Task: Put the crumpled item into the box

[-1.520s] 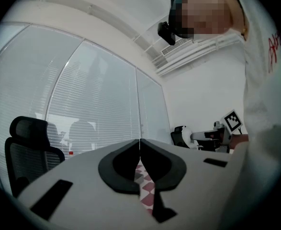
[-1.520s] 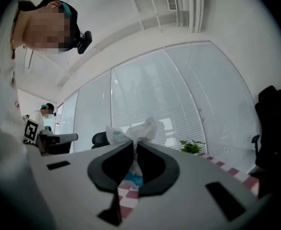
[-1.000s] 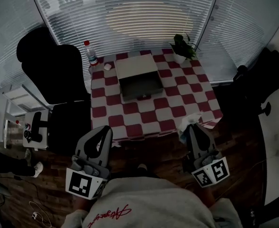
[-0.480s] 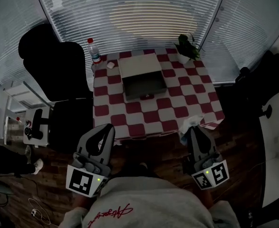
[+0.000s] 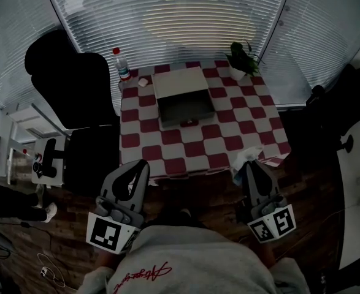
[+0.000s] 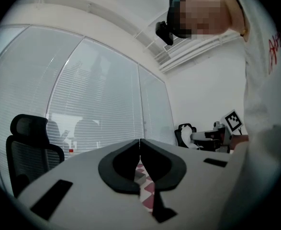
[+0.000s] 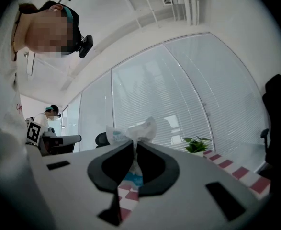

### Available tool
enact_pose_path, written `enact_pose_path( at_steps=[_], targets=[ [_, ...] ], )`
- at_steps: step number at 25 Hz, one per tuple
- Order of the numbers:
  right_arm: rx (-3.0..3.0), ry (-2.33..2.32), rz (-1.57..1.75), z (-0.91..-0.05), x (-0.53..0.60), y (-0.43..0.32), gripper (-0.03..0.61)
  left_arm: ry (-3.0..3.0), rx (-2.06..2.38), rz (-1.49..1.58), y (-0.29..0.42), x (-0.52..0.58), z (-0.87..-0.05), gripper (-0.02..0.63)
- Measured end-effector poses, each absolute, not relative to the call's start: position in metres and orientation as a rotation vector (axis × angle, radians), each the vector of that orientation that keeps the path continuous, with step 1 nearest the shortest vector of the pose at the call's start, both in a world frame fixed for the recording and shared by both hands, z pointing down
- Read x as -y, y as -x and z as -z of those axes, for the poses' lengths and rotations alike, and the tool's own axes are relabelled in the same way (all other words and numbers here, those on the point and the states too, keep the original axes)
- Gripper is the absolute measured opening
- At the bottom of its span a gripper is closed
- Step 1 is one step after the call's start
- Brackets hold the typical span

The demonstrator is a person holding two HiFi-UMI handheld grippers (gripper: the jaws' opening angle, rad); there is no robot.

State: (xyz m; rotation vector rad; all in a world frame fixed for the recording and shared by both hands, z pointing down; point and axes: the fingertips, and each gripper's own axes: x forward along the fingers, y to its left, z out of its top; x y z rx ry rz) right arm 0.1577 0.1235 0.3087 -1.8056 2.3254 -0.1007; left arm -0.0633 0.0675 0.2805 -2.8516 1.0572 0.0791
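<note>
Two tongs: we see one in each hand, both held low, short of the near edge of the table [image 5: 229, 135].
Left tongs [image 6: 139, 142]: the jaws are pressed together with nothing between them.
Right tongs [image 7: 134, 143]: the jaws are clamped on the crumpled item [image 7: 131, 128].
Crumpled item: we see white material with blue print, bunched up and poking out past the tips of the right tongs, just over the table's near right corner.
Box [image 5: 186, 108]: open and grey inside, it sits well ahead of both tongs and between their lines, well apart from the crumpled item.
Table: red and white checks, stretching ahead of both tongs.
Bottle [image 5: 121, 65]: we find it far ahead of the left tongs, at the table's far corner.
Plant [image 5: 242, 60]: potted, far ahead of the right tongs.
Chair [image 5: 75, 87]: black, ahead and to the left of the left tongs.
</note>
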Motion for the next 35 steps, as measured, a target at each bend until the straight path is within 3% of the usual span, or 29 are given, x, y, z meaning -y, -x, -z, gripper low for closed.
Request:
enact_pose_path(
  at_steps=[35],
  targets=[
    [-2.341, 1.748, 0.09, -0.309, -0.057, -0.155, 0.032, 2.836, -1.109, -0.053, 0.067, -0.011, -0.278, 0.018]
  ],
)
